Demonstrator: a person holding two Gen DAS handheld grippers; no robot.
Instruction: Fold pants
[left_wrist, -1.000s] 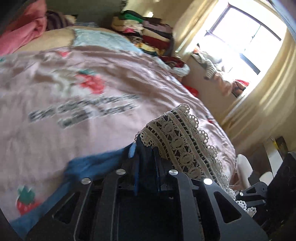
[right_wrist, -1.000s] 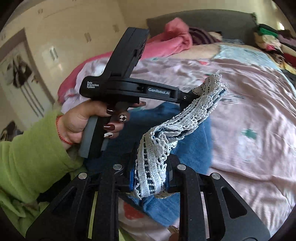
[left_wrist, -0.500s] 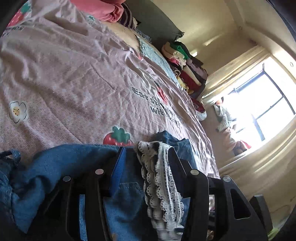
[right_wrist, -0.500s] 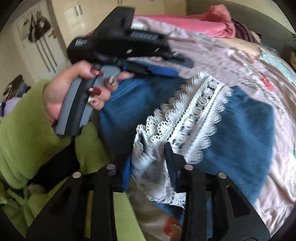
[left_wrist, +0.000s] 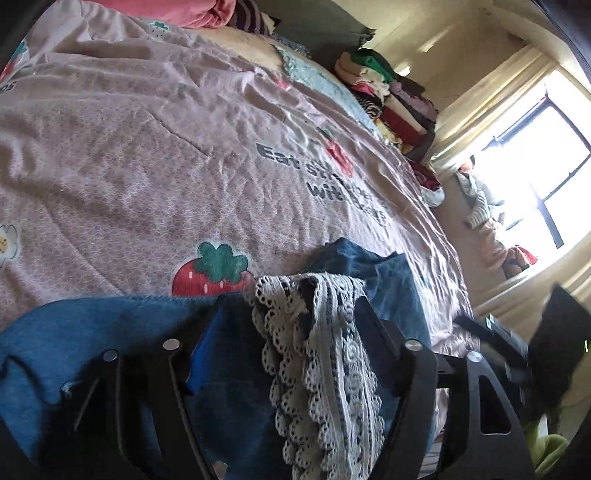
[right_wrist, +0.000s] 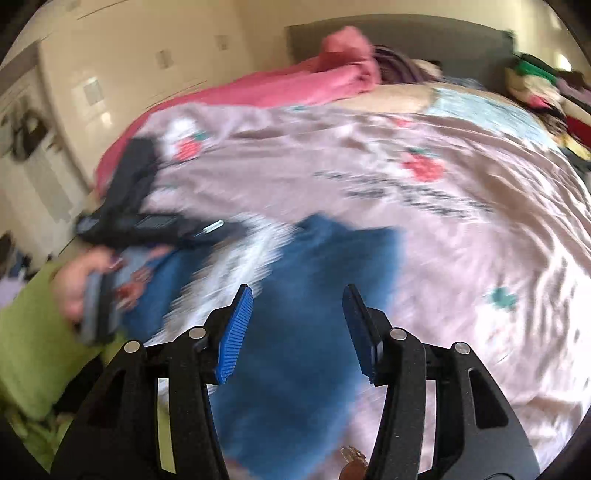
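Held low over the bed, the left gripper is seen with blue pants and their white lace trim bunched between its two black fingers. Its jaws look spread fairly wide, and whether the cloth is really pinched cannot be told, because the tips are hidden under the lace. More blue cloth is piled to the left of this gripper and in front of it.

The right gripper is held wide apart, and nothing is caught between its blue ribbed pads. The pants are spread flat on the bed right under and ahead of it. The lace is seen as a white blur to the left, near the left gripper and the left hand in a green sleeve.

All of this is laid on a pink bedspread printed with strawberries. Folded clothes are stacked at the far side, near a bright window.
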